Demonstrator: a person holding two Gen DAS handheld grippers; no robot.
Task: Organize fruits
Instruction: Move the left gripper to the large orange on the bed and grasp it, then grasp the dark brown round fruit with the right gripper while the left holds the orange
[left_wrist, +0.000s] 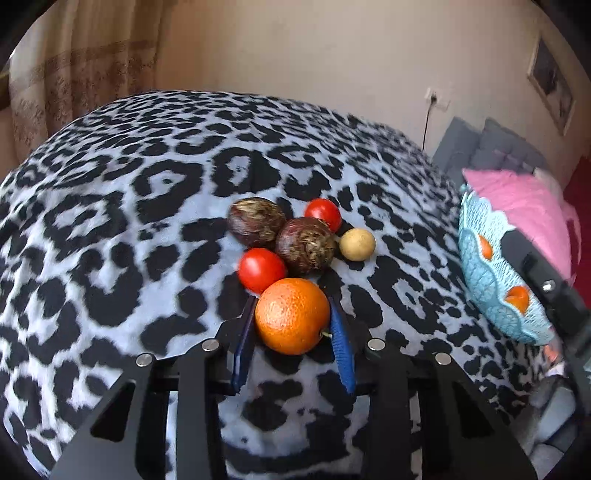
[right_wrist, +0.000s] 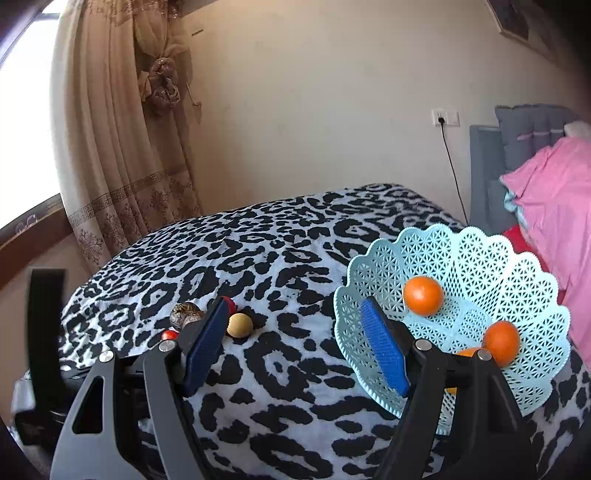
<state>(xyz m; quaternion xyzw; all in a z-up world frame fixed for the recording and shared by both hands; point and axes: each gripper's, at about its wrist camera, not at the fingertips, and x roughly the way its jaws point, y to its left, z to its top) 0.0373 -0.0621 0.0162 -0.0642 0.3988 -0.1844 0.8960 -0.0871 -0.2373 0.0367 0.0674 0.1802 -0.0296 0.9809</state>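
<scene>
From my left tool's camera, my left tool (left_wrist: 293, 314) has its two blue pads pressed on a big orange (left_wrist: 291, 315), one on each side, so it is gripping it. The orange sits on the spotted bed cover (left_wrist: 110, 221), low in the middle. At 12 o'clock from it lie the other fruits in a bunch: two red tomatoes (left_wrist: 262, 269), two brown fruits (left_wrist: 306, 244) and one small tan ball (left_wrist: 357, 244). The blue basket (left_wrist: 491, 295) is at 3 o'clock, at the edge, with orange fruit inside. From my right tool's camera, my right tool (right_wrist: 295, 347) is open wide and holds nothing. The basket (right_wrist: 517, 266) is at 3 o'clock, tipped toward me, with its rim right by my right pad; I cannot tell if they touch. Three orange fruits (right_wrist: 423, 295) lie in it. The fruit bunch is at 10 o'clock. I think I am at the picking-up step. Next I should lift the orange gently, carry it over to the basket, and let go low so it does not roll out.
</scene>
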